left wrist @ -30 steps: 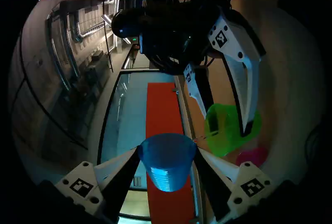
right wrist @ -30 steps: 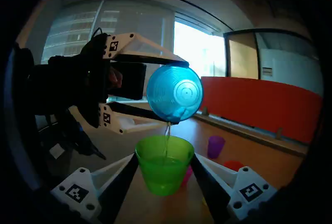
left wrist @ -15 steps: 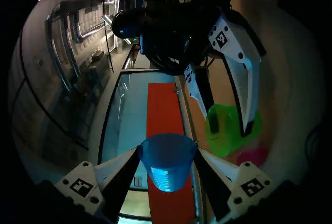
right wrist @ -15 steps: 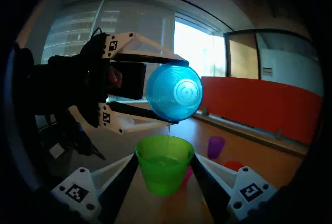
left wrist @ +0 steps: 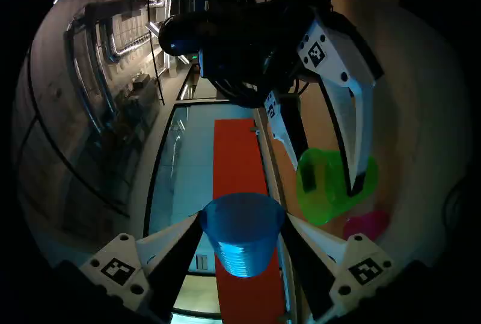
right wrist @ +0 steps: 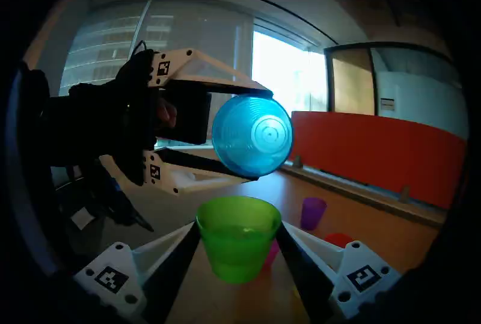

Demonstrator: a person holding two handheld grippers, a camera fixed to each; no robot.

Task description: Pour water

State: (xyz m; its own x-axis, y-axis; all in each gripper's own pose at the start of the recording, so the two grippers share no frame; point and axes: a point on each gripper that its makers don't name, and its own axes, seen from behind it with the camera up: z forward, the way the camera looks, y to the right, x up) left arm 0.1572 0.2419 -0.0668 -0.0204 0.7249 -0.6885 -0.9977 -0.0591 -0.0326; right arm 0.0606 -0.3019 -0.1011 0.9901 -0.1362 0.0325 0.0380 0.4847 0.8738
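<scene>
Markers [right wrist: 110, 278] on white gripper fingers: black-and-white coded squares. Wall sign [right wrist: 388, 104] at 3 o'clock in right gripper view is too small to read. Left gripper [left wrist: 240, 219] clamped on blue cup [right wrist: 252, 136], both fingers pressing its sides. Cup tipped on side, base toward right gripper's camera, at 12 o'clock just above green cup [right wrist: 238, 243]. Right gripper [right wrist: 238, 225] pinches green cup upright between both fingers, liquid inside. Purple cup [right wrist: 313, 211] at 3 o'clock of green cup, on wooden table [right wrist: 361, 210].
</scene>
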